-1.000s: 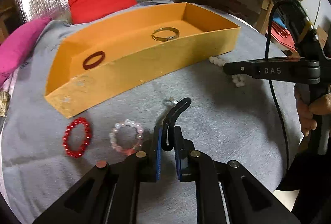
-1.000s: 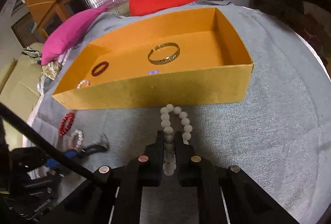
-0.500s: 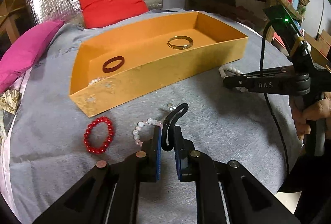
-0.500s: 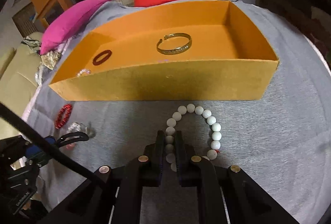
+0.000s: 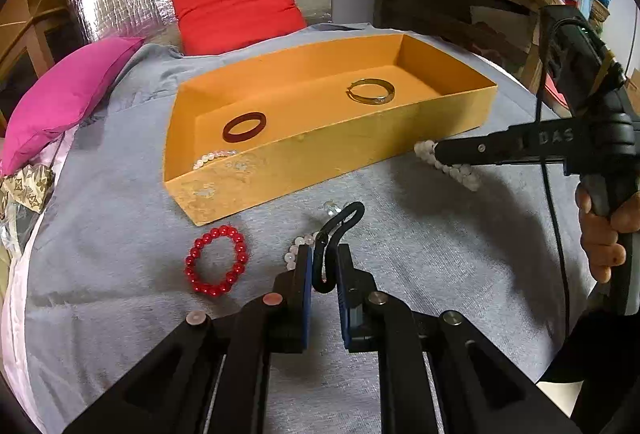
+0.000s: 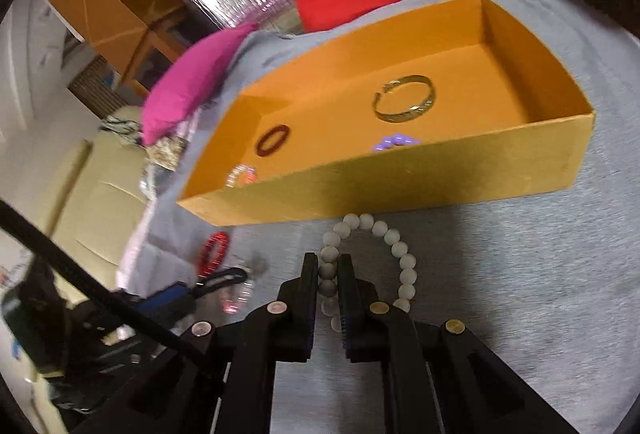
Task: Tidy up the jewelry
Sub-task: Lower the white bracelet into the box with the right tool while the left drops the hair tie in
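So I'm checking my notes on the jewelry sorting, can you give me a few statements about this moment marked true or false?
1. The right hand-held gripper is shut on the white bead bracelet. True.
2. The gold bangle lies on the grey cloth. False: it lies in the orange box.
3. The red bead bracelet is outside the box. True.
4. The left hand-held gripper is empty. False: it is shut on a black loop.
5. The dark red ring is in the box. True.

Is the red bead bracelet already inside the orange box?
No, the red bead bracelet lies on the grey cloth outside the orange box, near its front wall.
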Demonstrator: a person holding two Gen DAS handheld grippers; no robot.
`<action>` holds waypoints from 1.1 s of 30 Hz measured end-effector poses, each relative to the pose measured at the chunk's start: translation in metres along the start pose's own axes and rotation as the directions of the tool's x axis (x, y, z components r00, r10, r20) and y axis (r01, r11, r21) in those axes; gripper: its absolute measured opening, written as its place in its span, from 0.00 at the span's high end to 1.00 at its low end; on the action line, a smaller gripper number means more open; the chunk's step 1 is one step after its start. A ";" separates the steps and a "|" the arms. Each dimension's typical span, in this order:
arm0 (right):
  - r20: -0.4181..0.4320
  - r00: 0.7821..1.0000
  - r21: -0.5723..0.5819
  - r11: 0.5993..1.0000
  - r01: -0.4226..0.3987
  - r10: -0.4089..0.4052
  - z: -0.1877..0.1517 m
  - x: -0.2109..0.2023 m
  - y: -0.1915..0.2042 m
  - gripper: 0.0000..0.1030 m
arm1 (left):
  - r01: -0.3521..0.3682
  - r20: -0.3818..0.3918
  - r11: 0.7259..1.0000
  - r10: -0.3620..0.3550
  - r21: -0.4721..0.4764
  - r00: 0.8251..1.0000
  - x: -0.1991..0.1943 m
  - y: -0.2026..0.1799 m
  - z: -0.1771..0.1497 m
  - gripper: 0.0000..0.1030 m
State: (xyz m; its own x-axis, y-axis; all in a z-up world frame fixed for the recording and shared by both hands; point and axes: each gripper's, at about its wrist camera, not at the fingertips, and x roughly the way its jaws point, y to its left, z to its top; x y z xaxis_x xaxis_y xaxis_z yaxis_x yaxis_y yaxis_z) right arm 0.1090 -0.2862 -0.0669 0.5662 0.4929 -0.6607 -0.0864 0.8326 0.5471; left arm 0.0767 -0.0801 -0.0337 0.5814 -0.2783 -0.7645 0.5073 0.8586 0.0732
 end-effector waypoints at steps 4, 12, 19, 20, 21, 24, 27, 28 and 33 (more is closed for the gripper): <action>0.036 0.997 0.029 0.997 -0.077 0.076 0.003 -0.007 0.002 0.90 | 0.016 0.023 0.999 -0.015 -0.031 1.000 -0.003 0.007 0.002 0.88; 0.116 0.971 0.072 0.973 -0.219 0.209 0.008 -0.028 0.000 0.89 | 0.088 0.126 0.989 -0.072 -0.121 0.989 -0.013 0.029 0.011 0.88; 0.210 0.944 0.074 0.958 -0.277 0.256 0.017 -0.053 -0.002 0.90 | 0.074 0.216 0.984 -0.038 -0.162 0.976 -0.015 0.034 0.026 0.88; 0.234 0.939 0.077 0.958 -0.278 0.254 0.020 -0.059 -0.004 0.89 | 0.073 0.228 0.983 -0.033 -0.171 0.973 -0.014 0.034 0.030 0.88; 0.252 0.935 0.080 0.958 -0.276 0.249 0.022 -0.065 -0.006 0.89 | 0.072 0.237 0.982 -0.029 -0.175 0.971 -0.014 0.034 0.033 0.88; 0.318 0.923 0.102 0.960 -0.262 0.218 0.030 -0.078 -0.014 0.89 | 0.051 0.265 0.982 -0.001 -0.183 0.964 -0.009 0.031 0.045 0.88; 0.364 0.917 0.133 0.965 -0.227 0.165 0.038 -0.082 -0.021 0.89 | 0.032 0.271 0.980 0.023 -0.197 0.962 0.001 0.027 0.057 0.88; 0.372 0.917 0.139 0.969 -0.206 0.142 0.040 -0.082 -0.022 0.89 | 0.025 0.272 0.980 0.031 -0.199 0.962 0.005 0.025 0.060 0.88; 0.400 0.916 0.174 0.978 -0.116 0.038 0.054 -0.073 -0.030 0.89 | 0.019 0.264 0.976 0.040 -0.217 0.964 0.025 0.019 0.076 0.88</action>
State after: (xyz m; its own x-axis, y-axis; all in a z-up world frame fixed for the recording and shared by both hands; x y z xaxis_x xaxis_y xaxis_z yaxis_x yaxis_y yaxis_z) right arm 0.1142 -0.3608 -0.0075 0.8430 0.3819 -0.3788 -0.0080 0.7131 0.7010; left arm 0.1494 -0.1041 -0.0030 0.7485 -0.3475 -0.5648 0.3682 0.9261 -0.0818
